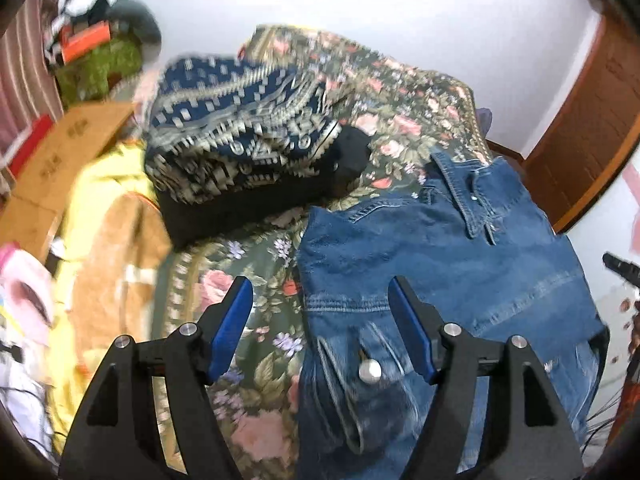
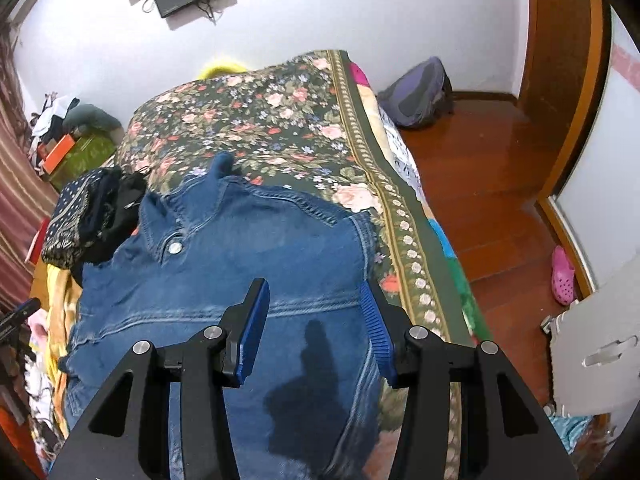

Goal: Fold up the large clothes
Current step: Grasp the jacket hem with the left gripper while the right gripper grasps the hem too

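Note:
A blue denim jacket [image 1: 440,264] lies spread on the bed's floral cover [image 1: 256,264], collar toward the far end, with a metal button [image 1: 374,368] near me. My left gripper [image 1: 320,286] hovers over the jacket's left edge, jaws wide apart and nothing between the blue pads [image 1: 234,320]. In the right wrist view the jacket [image 2: 240,264] fills the near part of the floral cover [image 2: 260,120]. My right gripper [image 2: 313,286] hangs above the jacket's right side near its sleeve seam, open, gripping no cloth; its shadow falls on the denim.
A folded blue patterned cloth on dark garments [image 1: 240,128] sits left of the jacket. Yellow and orange cloth [image 1: 108,208] and a cardboard box [image 1: 68,152] crowd the left side. Right of the bed are wooden floor [image 2: 480,184], a backpack [image 2: 416,92] and a pink shoe [image 2: 562,276].

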